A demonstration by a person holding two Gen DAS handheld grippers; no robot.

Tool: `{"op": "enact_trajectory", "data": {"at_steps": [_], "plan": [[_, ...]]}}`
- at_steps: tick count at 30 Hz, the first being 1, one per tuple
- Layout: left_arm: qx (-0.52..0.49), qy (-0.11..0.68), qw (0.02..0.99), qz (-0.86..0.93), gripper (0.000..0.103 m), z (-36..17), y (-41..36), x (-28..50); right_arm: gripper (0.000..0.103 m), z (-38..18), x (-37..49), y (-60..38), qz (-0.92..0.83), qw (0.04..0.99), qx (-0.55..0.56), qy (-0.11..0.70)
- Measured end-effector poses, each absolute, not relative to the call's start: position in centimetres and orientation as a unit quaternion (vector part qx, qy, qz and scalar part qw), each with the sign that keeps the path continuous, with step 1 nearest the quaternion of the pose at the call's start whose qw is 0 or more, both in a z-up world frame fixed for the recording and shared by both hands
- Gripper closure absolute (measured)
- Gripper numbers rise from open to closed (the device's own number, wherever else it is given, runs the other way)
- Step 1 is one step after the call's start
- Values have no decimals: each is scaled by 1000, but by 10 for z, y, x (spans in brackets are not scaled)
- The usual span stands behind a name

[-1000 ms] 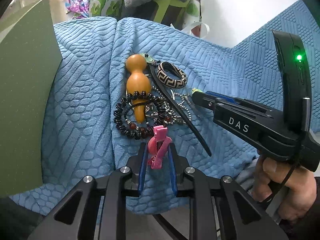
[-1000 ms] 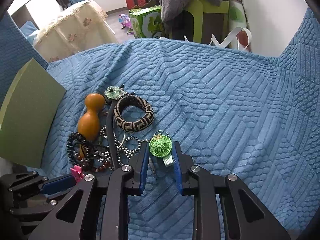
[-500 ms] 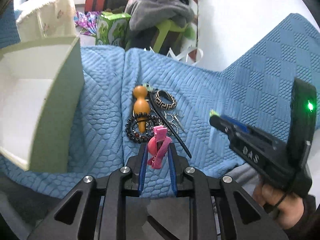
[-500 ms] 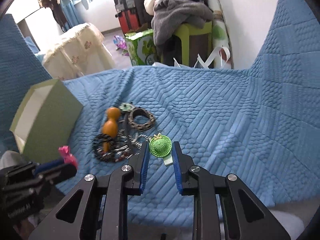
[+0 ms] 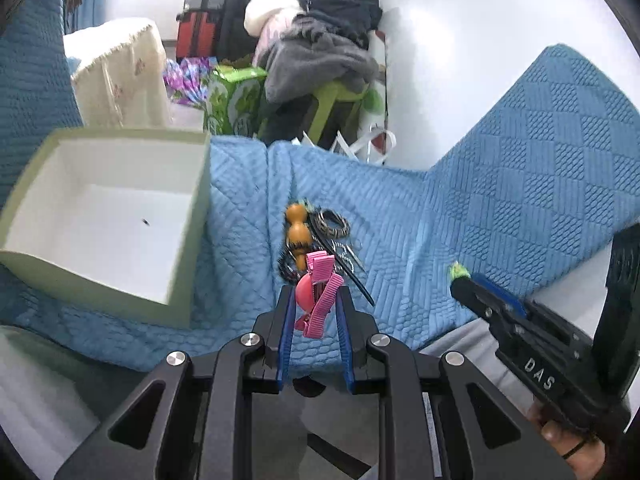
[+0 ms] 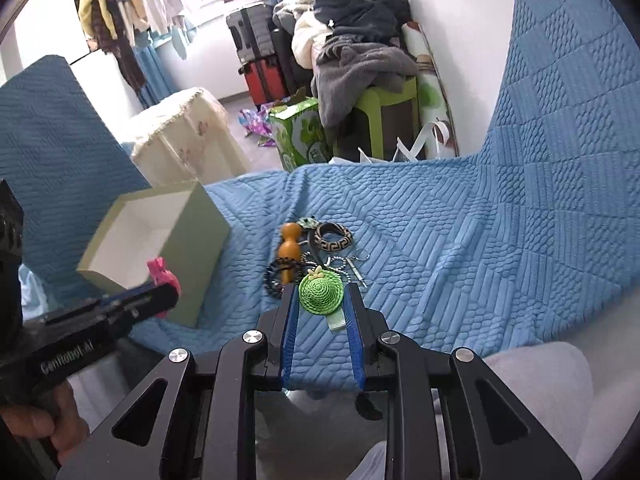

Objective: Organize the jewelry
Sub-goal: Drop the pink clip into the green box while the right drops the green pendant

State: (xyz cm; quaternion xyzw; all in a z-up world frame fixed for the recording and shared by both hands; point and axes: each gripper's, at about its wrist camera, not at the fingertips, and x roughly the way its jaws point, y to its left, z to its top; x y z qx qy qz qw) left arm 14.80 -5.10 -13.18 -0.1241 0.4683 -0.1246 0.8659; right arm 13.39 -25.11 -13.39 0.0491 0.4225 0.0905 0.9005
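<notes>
My left gripper point(image 5: 314, 300) is shut on a pink bow hair clip point(image 5: 318, 294), held above the blue blanket in front of the jewelry pile point(image 5: 316, 236). My right gripper point(image 6: 320, 296) is shut on a green woven hat clip point(image 6: 321, 293), also raised above the blanket. The pile holds an orange gourd point(image 6: 289, 242), a patterned bangle point(image 6: 333, 237), a dark bead bracelet point(image 6: 276, 276) and a chain. An open pale green box point(image 5: 104, 216) with a white inside sits to the left of the pile; it also shows in the right wrist view point(image 6: 156, 236).
The blue quilted blanket point(image 6: 460, 248) covers the seat and rises at the right. Behind it stand a green stool with clothes point(image 6: 372, 80), a green carton point(image 6: 300, 132), suitcases and a cloth-covered table point(image 6: 184, 136).
Both grippers have lifted and pulled back from the pile, each still holding its clip. The open box has come fully into view at the left.
</notes>
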Motion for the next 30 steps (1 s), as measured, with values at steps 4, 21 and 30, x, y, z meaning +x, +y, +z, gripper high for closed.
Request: {"op": "enact_trajectory", "data": {"at_steps": [4,21,30], "plan": [[-121,449,877,-123,84,-106,-33,144,83,-117,126,-239,97,905,52,411],[-61,374,920,-99,84,-25,63,173,83,-30,148,-180,112,939,58,319],[-69,357,929,-76,84,-21,133,190,82,-25,171,-115,155,939,43,304]]}}
